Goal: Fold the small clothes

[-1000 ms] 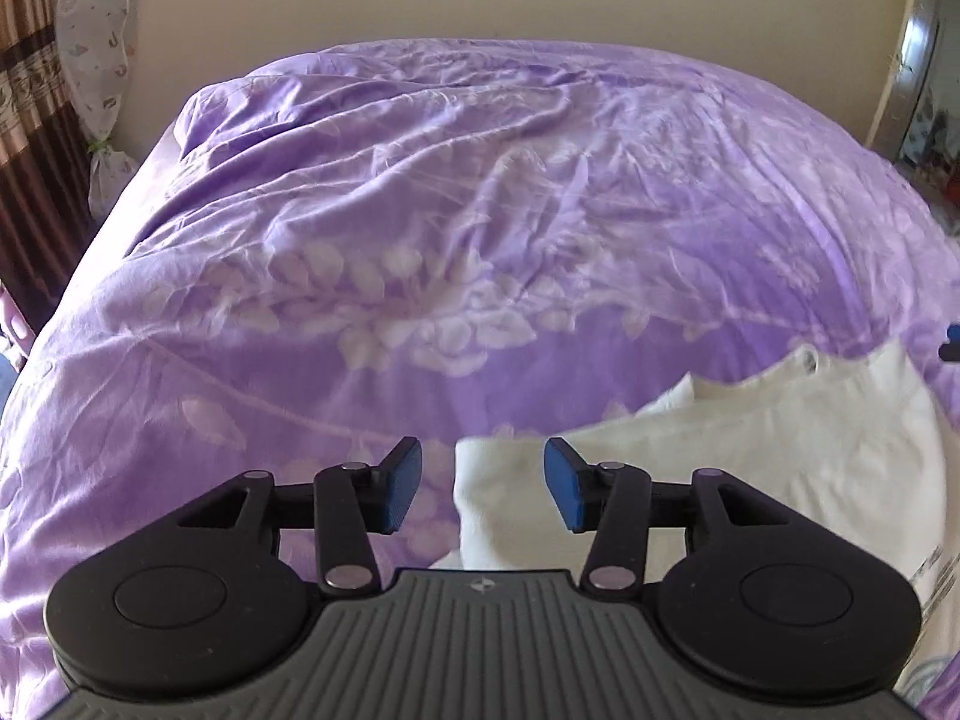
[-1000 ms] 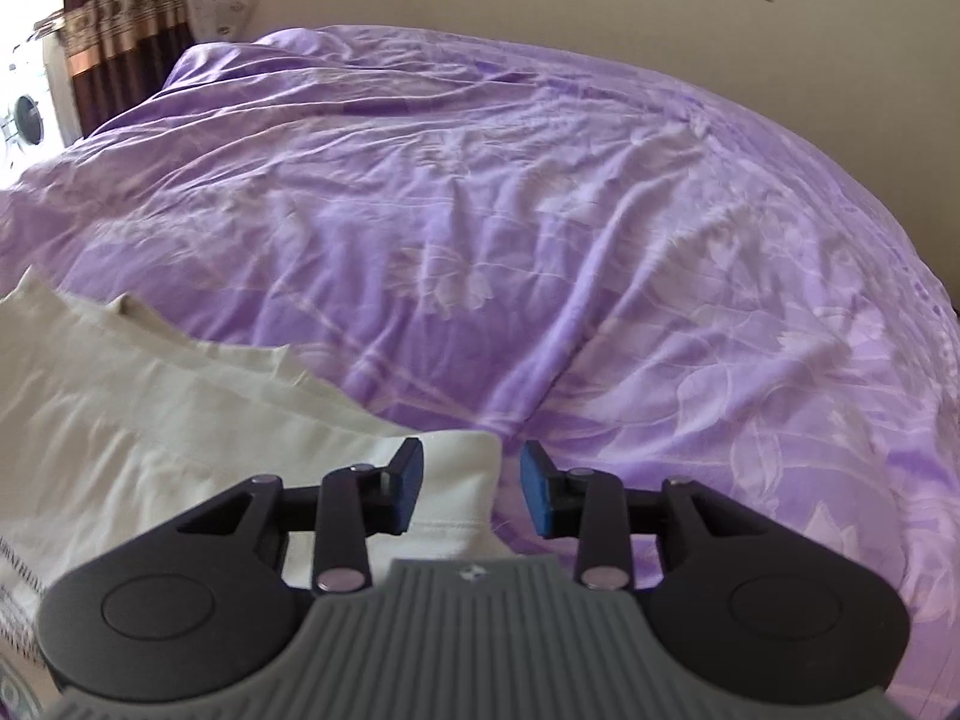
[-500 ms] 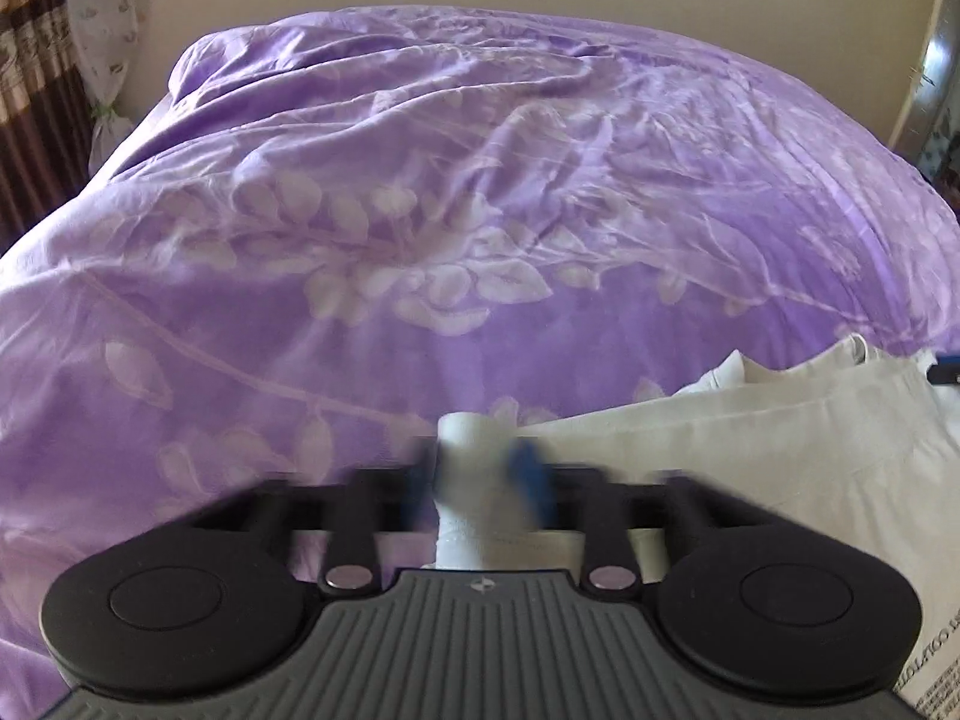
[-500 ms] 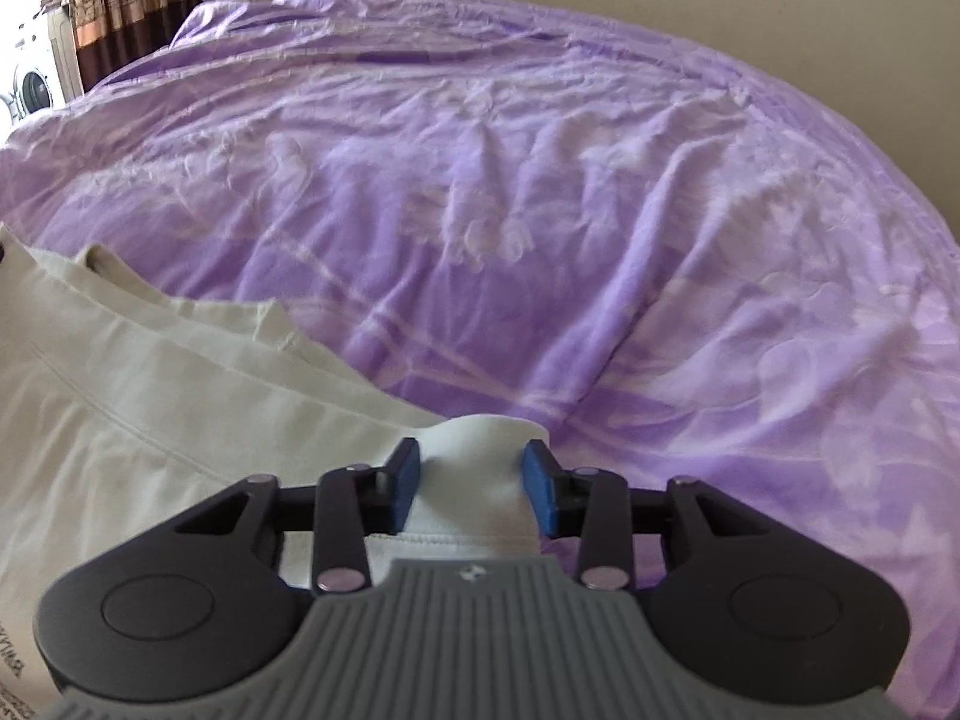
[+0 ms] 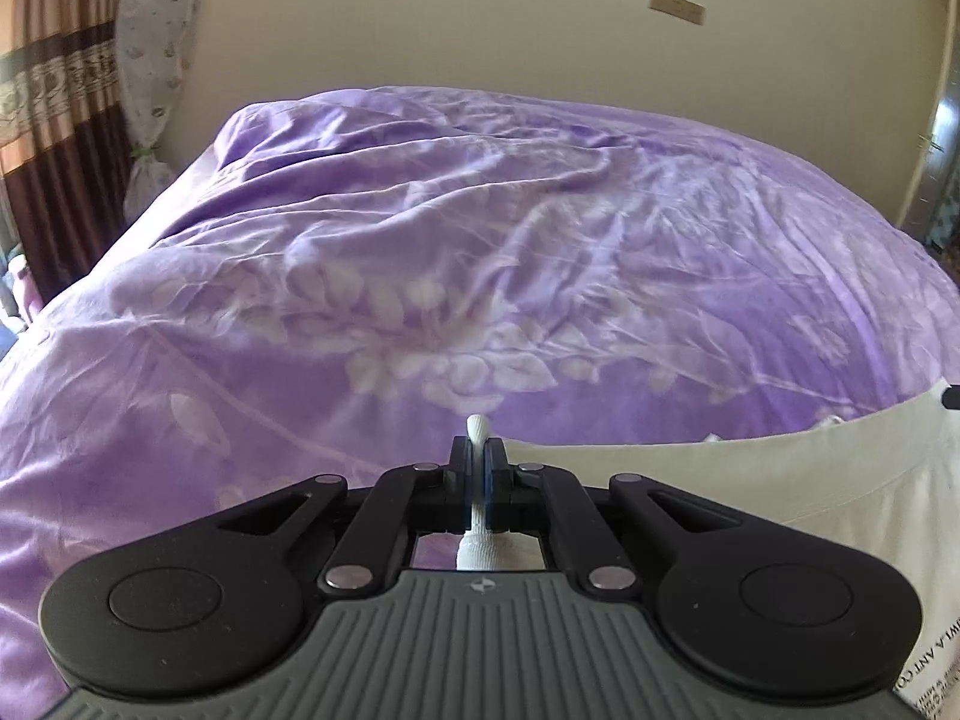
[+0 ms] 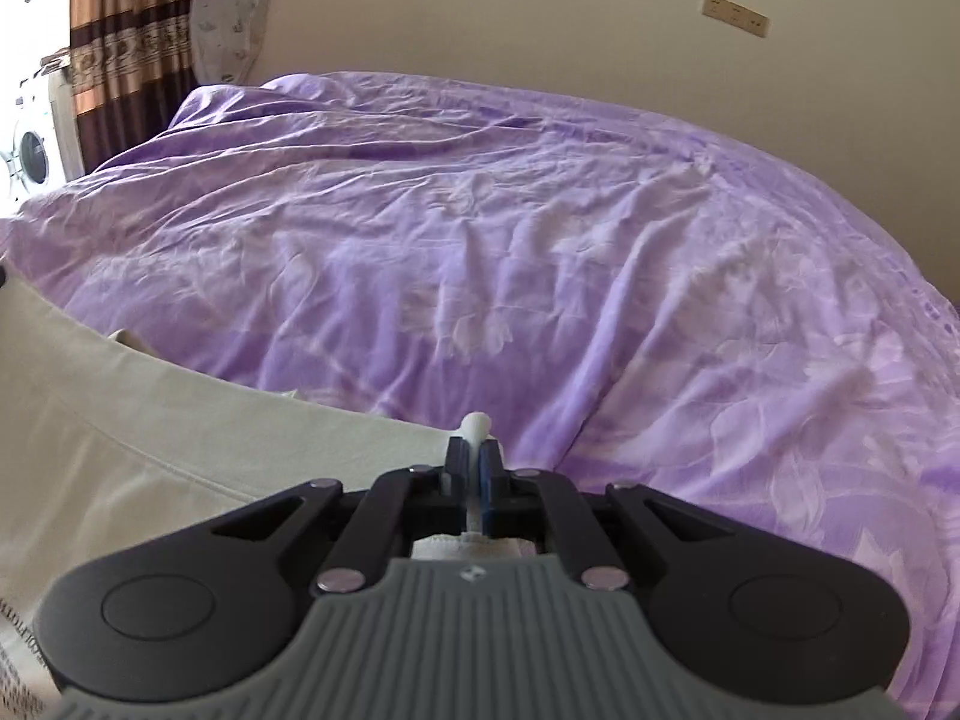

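At far left of the left wrist view hang a brown striped curtain (image 5: pixel 57 138) and a pale spotted drape (image 5: pixel 153 60) against the cream wall (image 5: pixel 480 18). A purple bedspread (image 5: pixel 420 252) with pale leaf print fills the middle. The left gripper (image 5: pixel 478 459) is clamped tight on a pinch of the cream garment (image 5: pixel 780 480), a white nub of cloth poking out above its fingertips. The garment lies on the bedspread and runs off to the right, with printed lettering near the lower right corner. A small plate (image 5: pixel 677 5) sits on the wall.

In the right wrist view a washing machine (image 6: pixel 30 156) shows at far left beside the curtain (image 6: pixel 129 36). The garment (image 6: pixel 120 450) spreads over the lower left, its hem stretched taut toward the right gripper (image 6: pixel 475 456). That gripper's jaws have just closed, and they pinch a fold of the cloth, a nub showing above the tips. The bedspread (image 6: pixel 600 270) covers the rest, with 1 socket strip (image 6: pixel 735 14) on the wall (image 6: pixel 540 12).
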`<state>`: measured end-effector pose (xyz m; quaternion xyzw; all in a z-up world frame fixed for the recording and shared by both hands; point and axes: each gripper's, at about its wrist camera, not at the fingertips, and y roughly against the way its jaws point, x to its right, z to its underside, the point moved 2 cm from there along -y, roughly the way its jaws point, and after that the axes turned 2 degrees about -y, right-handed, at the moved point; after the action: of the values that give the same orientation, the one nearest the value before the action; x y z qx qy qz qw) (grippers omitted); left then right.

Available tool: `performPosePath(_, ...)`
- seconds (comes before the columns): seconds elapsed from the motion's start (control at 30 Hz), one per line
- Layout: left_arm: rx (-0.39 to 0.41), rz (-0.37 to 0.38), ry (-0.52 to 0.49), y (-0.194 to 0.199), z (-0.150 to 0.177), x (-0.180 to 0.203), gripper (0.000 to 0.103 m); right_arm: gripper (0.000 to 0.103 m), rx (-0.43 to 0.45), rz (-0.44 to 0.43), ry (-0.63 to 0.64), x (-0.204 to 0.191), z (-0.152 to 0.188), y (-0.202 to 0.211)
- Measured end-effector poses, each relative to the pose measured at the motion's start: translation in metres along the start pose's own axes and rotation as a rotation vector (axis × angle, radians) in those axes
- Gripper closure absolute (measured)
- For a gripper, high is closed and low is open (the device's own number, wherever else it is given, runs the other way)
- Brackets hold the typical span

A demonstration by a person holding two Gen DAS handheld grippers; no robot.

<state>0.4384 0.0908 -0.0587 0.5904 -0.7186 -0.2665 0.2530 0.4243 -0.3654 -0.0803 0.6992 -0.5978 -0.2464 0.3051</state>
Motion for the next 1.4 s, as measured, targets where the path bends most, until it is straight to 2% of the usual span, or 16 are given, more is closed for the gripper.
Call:
performPosePath(0.23, -0.067, -0.044, 0.001, -0.035, 0.016, -0.001, 0.099, 0.103, -0.045, 0.019, -0.009, -0.005, 0.002, -0.038)
performPosePath(0.33, -0.081, -0.056, 0.026, -0.037, 0.019, -0.006, 0.085, 0.103, -0.061, 0.011, -0.019, -0.004, 0.009, -0.048)
performPosePath(0.4, -0.094, -0.033, 0.06, -0.034, 0.019, -0.011, 0.061, 0.094, -0.055, 0.018, -0.05, 0.001, 0.01, -0.047)
performPosePath(0.47, -0.098, 0.023, 0.109, -0.03, 0.019, -0.018, 0.044, 0.071, -0.031, 0.008, -0.099, 0.01, 0.009, -0.041)
performPosePath(0.53, -0.106, 0.054, 0.144, -0.03, 0.02, -0.023, 0.041, 0.068, -0.04, -0.034, -0.169, 0.023, 0.008, -0.037)
performPosePath(0.6, -0.152, 0.078, 0.17, -0.037, 0.022, -0.025, 0.035, 0.068, -0.085, -0.066, -0.246, 0.034, 0.01, -0.04)
performPosePath(0.67, -0.199, 0.097, 0.192, -0.047, 0.028, -0.025, 0.036, 0.066, -0.135, -0.092, -0.328, 0.045, 0.015, -0.049)
performPosePath(0.73, -0.201, 0.095, 0.198, -0.052, 0.032, -0.023, 0.041, 0.066, -0.159, -0.11, -0.405, 0.052, 0.023, -0.058)
performPosePath(0.77, -0.189, 0.105, 0.206, -0.052, 0.034, -0.022, 0.058, 0.066, -0.168, -0.128, -0.447, 0.055, 0.027, -0.063)
performPosePath(0.8, -0.179, 0.122, 0.219, -0.051, 0.034, -0.021, 0.081, 0.071, -0.172, -0.148, -0.48, 0.056, 0.031, -0.066)
performPosePath(0.83, -0.172, 0.121, 0.228, -0.049, 0.033, -0.02, 0.091, 0.084, -0.17, -0.163, -0.504, 0.056, 0.034, -0.068)
performPosePath(0.87, -0.156, 0.118, 0.221, -0.046, 0.031, -0.018, 0.093, 0.09, -0.16, -0.167, -0.513, 0.055, 0.035, -0.067)
performPosePath(0.93, -0.103, 0.106, 0.172, -0.033, 0.027, -0.011, 0.094, 0.096, -0.126, -0.159, -0.494, 0.052, 0.034, -0.059)
performPosePath(1.1, -0.01, 0.072, 0.12, -0.004, 0.016, -0.006, 0.094, 0.099, -0.023, -0.166, -0.441, 0.045, 0.017, -0.025)
performPosePath(1.23, -0.005, 0.046, 0.104, -0.006, 0.005, -0.003, 0.094, 0.1, 0.019, -0.143, -0.402, 0.042, -0.001, -0.012)
performPosePath(1.4, -0.026, 0.016, 0.075, -0.028, 0.01, 0.0, 0.094, 0.1, -0.009, -0.094, -0.37, 0.04, -0.002, -0.029)
